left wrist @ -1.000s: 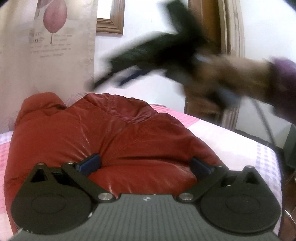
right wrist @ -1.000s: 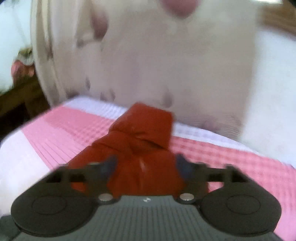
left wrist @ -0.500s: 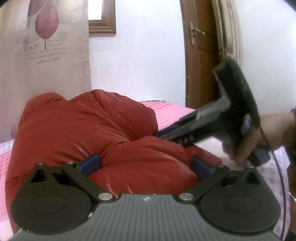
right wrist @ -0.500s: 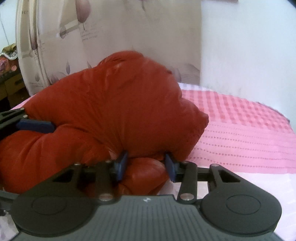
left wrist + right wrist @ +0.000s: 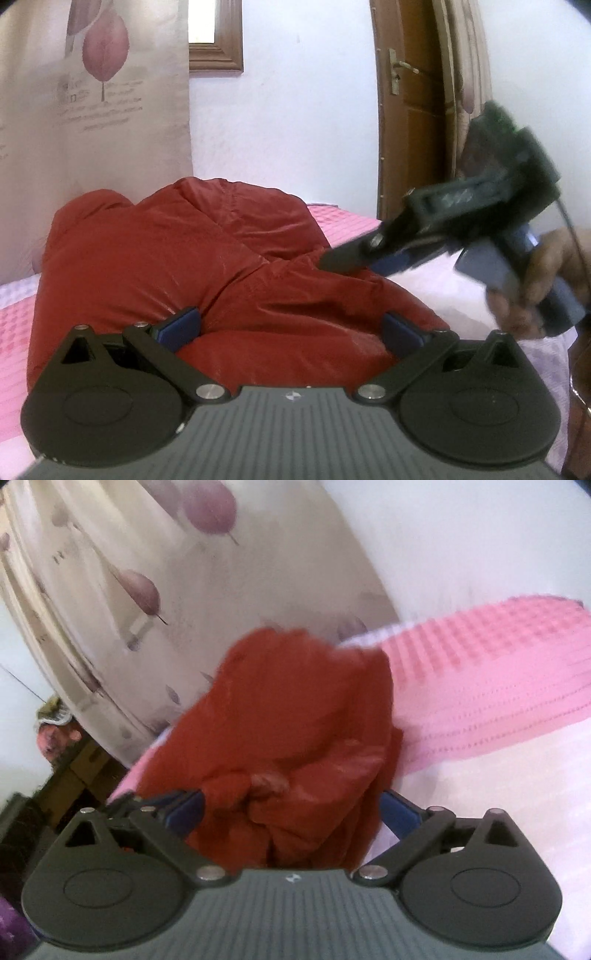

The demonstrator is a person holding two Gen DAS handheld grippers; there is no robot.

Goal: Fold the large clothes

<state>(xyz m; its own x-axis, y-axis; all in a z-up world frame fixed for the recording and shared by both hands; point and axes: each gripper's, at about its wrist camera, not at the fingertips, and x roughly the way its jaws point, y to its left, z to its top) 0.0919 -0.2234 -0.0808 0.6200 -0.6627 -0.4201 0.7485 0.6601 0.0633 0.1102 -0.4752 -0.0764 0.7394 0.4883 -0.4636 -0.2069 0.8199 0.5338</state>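
Note:
A puffy red jacket (image 5: 192, 266) lies bunched on the bed. My left gripper (image 5: 291, 328) rests low against its near edge. The jaws stand wide, the blue pads (image 5: 181, 325) lie on either side of a bulge of jacket, and nothing is pinched. My right gripper (image 5: 354, 258), held by a hand (image 5: 546, 273), points at the jacket's right side. In the right wrist view the red jacket (image 5: 295, 720) fills the gap of the right gripper (image 5: 291, 808). Those jaws are opening, and the pads stand clear of the crumpled fold.
The bed (image 5: 424, 291) has a pink and white checked cover (image 5: 498, 664). A leaf-print curtain (image 5: 92, 129) hangs behind the jacket. A brown door (image 5: 413, 129) stands at the back right. Dark furniture (image 5: 55, 775) sits beyond the bed's left side.
The right gripper swung down from above to the jacket's right side, closed on a fold, then rolled and spread wide again. The left gripper stayed put.

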